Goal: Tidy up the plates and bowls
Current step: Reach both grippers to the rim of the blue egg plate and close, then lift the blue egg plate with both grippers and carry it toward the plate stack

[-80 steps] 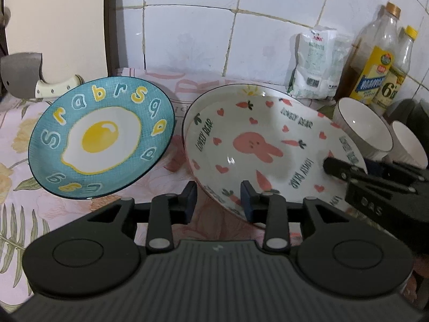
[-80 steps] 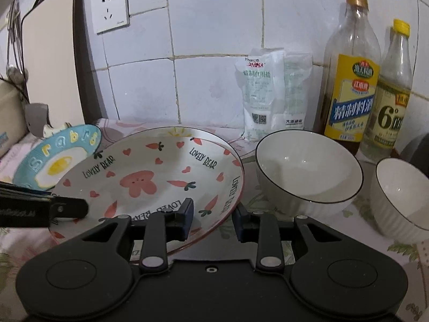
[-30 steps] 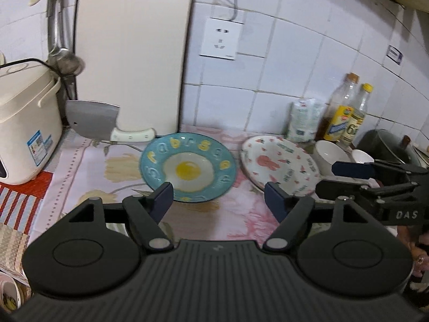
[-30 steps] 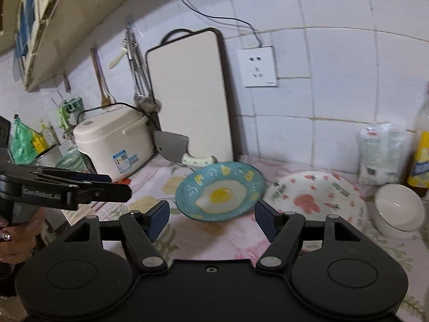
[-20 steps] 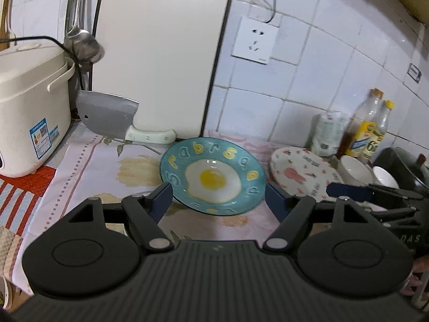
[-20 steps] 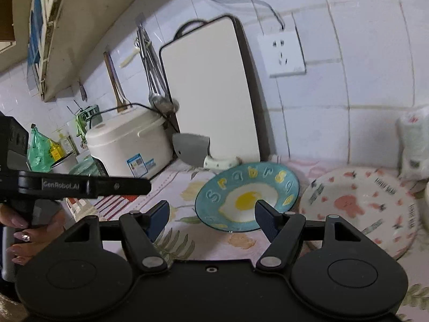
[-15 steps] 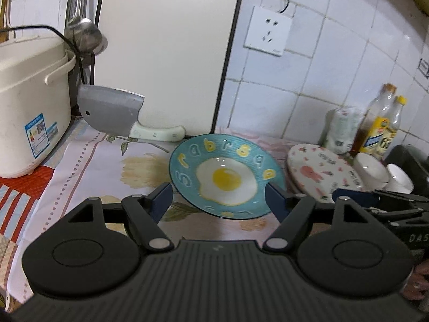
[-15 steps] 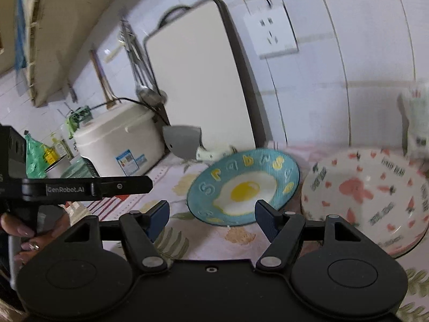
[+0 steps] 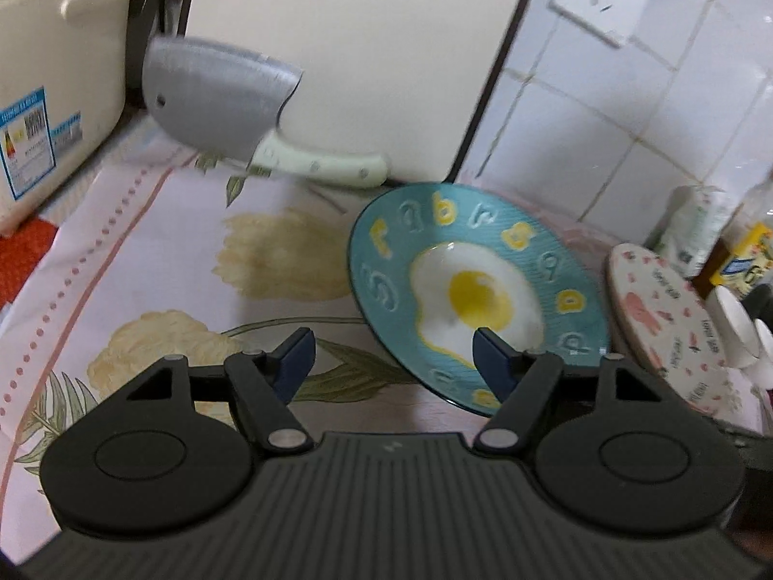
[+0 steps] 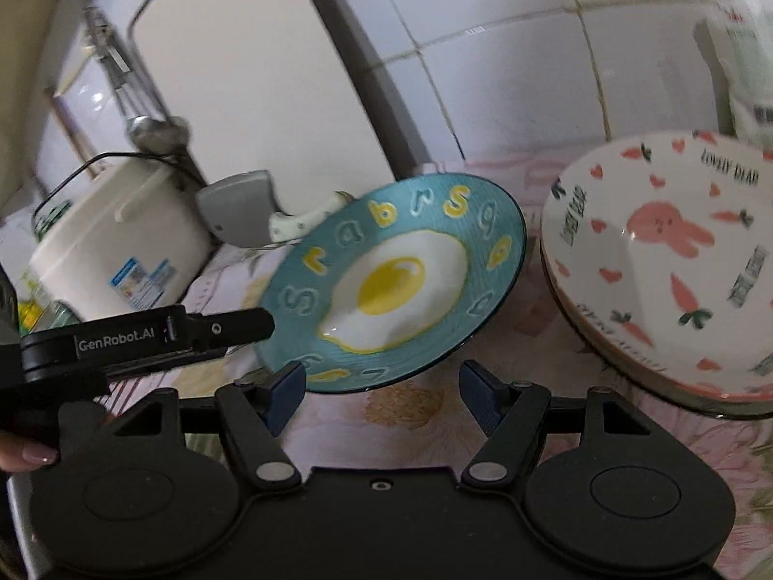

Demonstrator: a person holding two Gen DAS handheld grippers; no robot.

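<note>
A: Blue egg plate (image 9: 483, 290) first — where is it?

B: On the flowered cloth (image 9: 145, 261), straight ahead of both grippers. It carries a fried-egg picture in the middle and raised letters round the rim, and nothing lies in it.

A: And the grippers?

B: The left gripper (image 9: 393, 357) has its jaws spread wide with nothing between them; its right fingertip (image 9: 488, 355) overlaps the plate's near rim in the left wrist view, but I cannot tell if it touches. The right gripper (image 10: 381, 389) is likewise spread and holds nothing, its tips just short of the plate's near edge. The left gripper's body shows at the left of the right wrist view.

A: What is beside the plate?

B: To the right, close by, the rabbit plate (image 10: 666, 261), white with a pink rabbit, carrots and hearts, also with nothing in it. Past it, at the right edge of the left wrist view, a white bowl (image 9: 732, 333), mostly cut off.

A: Farther back?

B: A cleaver (image 9: 227, 106) with a pale handle lies behind the blue plate. Behind that a cutting board (image 9: 362, 48) leans on the tiled wall, and a white rice cooker (image 10: 121, 237) stands to the left.
</note>
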